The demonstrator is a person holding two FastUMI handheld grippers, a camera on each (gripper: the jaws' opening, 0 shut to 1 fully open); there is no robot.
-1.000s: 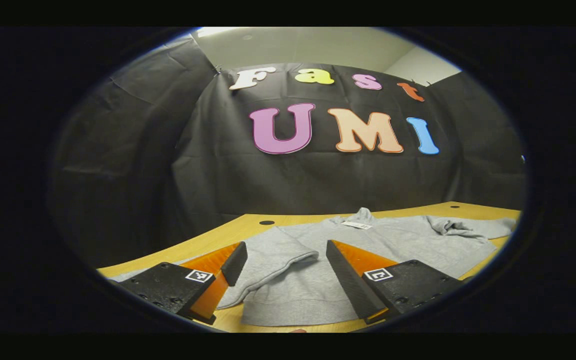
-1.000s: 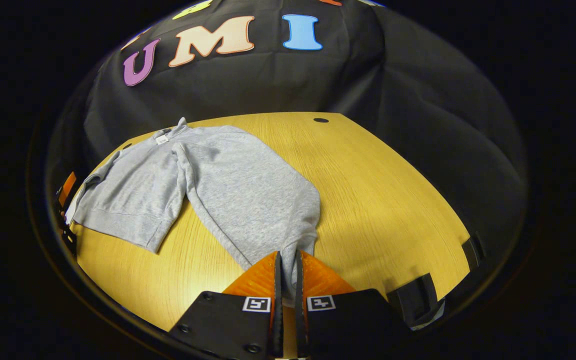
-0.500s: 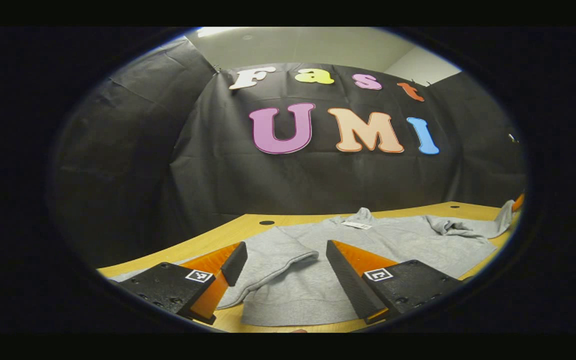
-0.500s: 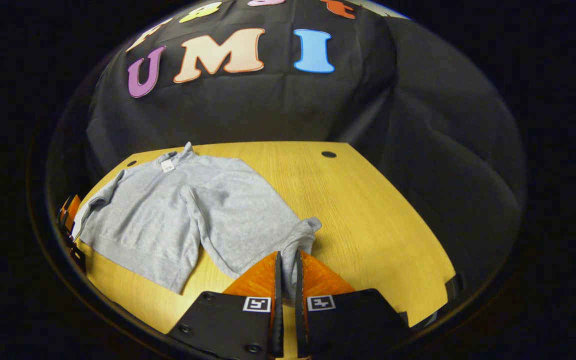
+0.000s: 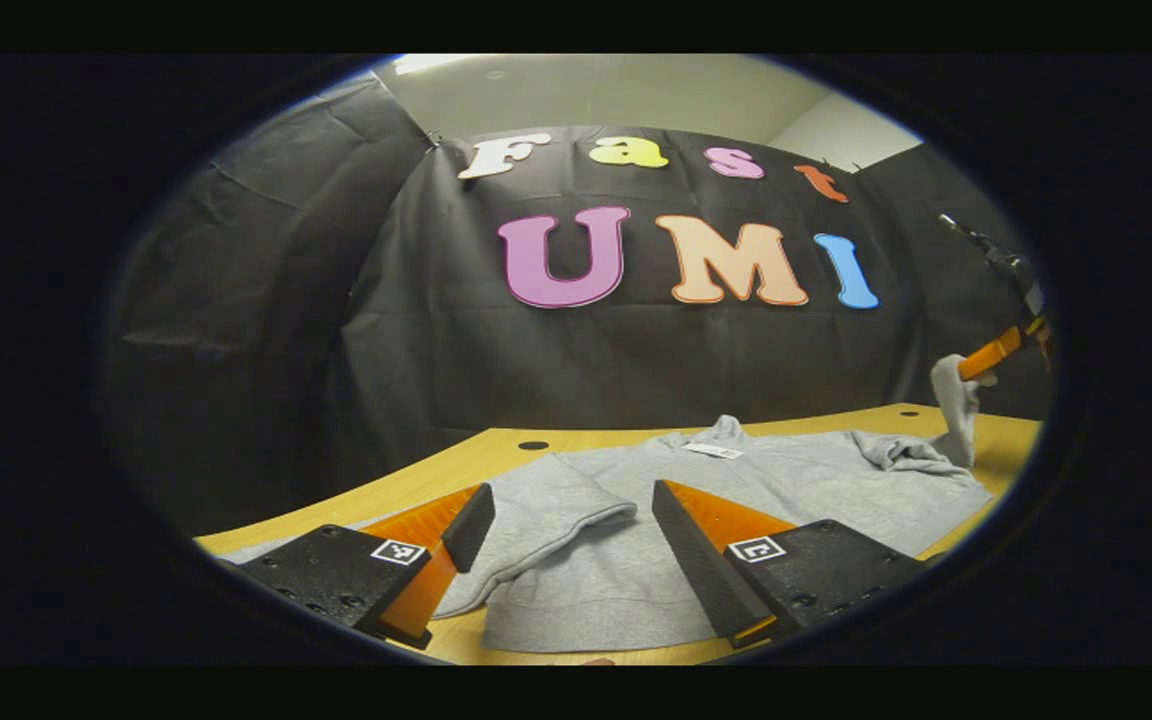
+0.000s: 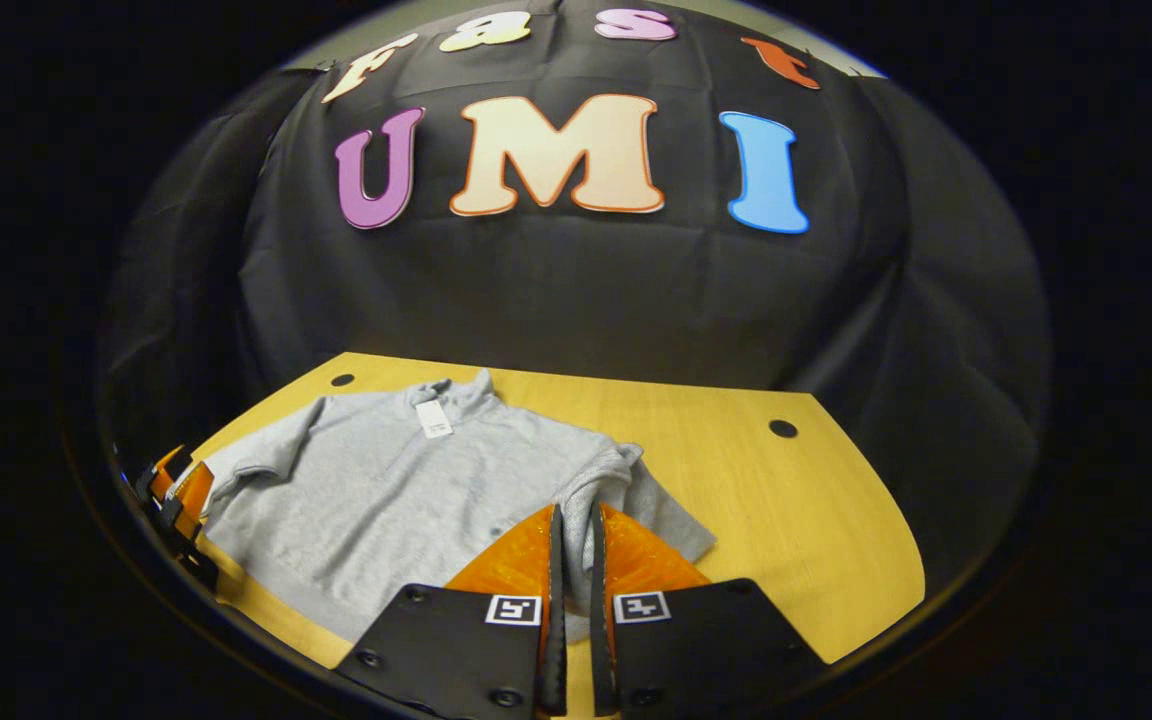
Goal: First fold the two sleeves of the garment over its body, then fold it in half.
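A grey sweatshirt lies flat on the wooden table, collar and white tag toward the back wall. My right gripper is shut on the cuff of one sleeve and holds it up off the table over the body's edge. In the left gripper view that sleeve hangs from the right gripper at the far right. My left gripper is open and low over the hem end, and the other sleeve lies folded on the body between its fingers. The left gripper sits at the garment's left edge in the right gripper view.
The table has small round holes, two of them seen in the right gripper view. Bare wood spreads to the right of the garment. The black cloth wall closes in the table's back and sides.
The right gripper has risen with the sleeve cuff and carried it from the open table toward the garment's body. The left gripper has stayed still and open.
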